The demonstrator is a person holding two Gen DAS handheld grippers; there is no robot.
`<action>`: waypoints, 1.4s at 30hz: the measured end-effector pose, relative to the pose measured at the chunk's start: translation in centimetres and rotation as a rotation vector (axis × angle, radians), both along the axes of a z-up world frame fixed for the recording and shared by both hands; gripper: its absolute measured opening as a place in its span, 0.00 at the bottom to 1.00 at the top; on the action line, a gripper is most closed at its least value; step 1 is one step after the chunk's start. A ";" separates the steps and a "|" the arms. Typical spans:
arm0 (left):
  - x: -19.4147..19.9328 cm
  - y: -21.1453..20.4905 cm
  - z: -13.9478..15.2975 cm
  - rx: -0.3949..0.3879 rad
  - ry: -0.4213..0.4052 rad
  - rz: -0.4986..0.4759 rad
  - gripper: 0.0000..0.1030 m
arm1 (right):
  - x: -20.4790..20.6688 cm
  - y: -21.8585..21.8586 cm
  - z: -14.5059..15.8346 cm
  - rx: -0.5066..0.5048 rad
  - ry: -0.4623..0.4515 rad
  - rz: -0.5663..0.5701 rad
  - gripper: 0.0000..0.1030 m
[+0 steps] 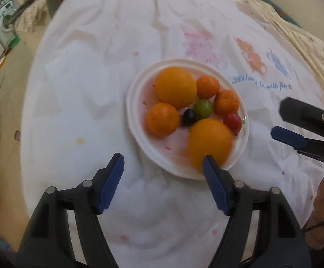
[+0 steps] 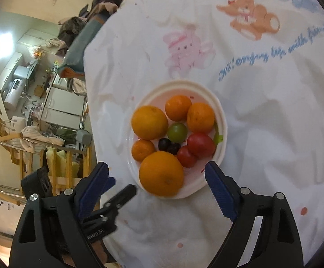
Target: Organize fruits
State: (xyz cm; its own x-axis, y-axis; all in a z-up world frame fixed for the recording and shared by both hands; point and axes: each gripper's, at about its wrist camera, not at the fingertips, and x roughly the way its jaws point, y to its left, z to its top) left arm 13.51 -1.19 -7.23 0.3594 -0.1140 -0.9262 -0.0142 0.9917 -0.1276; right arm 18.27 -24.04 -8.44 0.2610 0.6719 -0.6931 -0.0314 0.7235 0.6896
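Note:
A white plate (image 1: 133,111) (image 2: 221,154) on a white printed cloth holds two large oranges (image 1: 175,87) (image 2: 160,173), three small mandarins (image 1: 162,119) (image 2: 200,117), a green grape (image 1: 203,107) (image 2: 177,131), dark grapes (image 1: 188,117) (image 2: 164,144) and red cherry tomatoes (image 1: 233,122) (image 2: 201,145). My left gripper (image 1: 163,160) is open and empty, hovering just before the plate's near edge. My right gripper (image 2: 156,167) is open and empty above the plate's near side; it also shows at the right edge of the left wrist view (image 1: 282,120).
The cloth (image 1: 84,89) carries pastel bear prints (image 2: 251,17) and blue lettering. It drops off at the left, where cluttered furniture, a washing machine (image 1: 3,20) and wooden rails (image 2: 57,163) stand. The left gripper's tip (image 2: 121,195) lies left of the plate.

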 end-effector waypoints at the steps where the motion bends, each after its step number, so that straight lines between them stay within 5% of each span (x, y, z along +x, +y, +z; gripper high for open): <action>1: -0.3 0.2 0.7 0.008 -0.014 0.002 0.68 | -0.2 -0.2 0.5 -0.003 -0.011 -0.001 0.88; 13: -6.1 2.1 7.1 0.091 -0.222 0.027 0.68 | -6.8 -4.0 5.5 -0.067 -0.149 -0.078 0.92; 17: -7.9 2.4 8.3 0.102 -0.282 0.051 0.75 | -9.2 -3.9 6.9 -0.196 -0.246 -0.097 0.92; 21: -9.4 2.7 8.7 0.090 -0.317 0.069 0.89 | -11.7 -2.2 8.1 -0.329 -0.356 -0.087 0.92; 27: -12.0 2.8 8.9 0.086 -0.362 0.107 0.98 | -14.5 -0.4 7.4 -0.360 -0.421 -0.112 0.96; 34: -12.9 2.7 8.5 0.135 -0.395 0.119 0.99 | -15.5 1.5 7.5 -0.446 -0.517 -0.113 1.00; 42: -12.7 2.9 8.6 0.093 -0.403 0.123 0.99 | -15.6 1.8 7.2 -0.484 -0.521 -0.111 1.00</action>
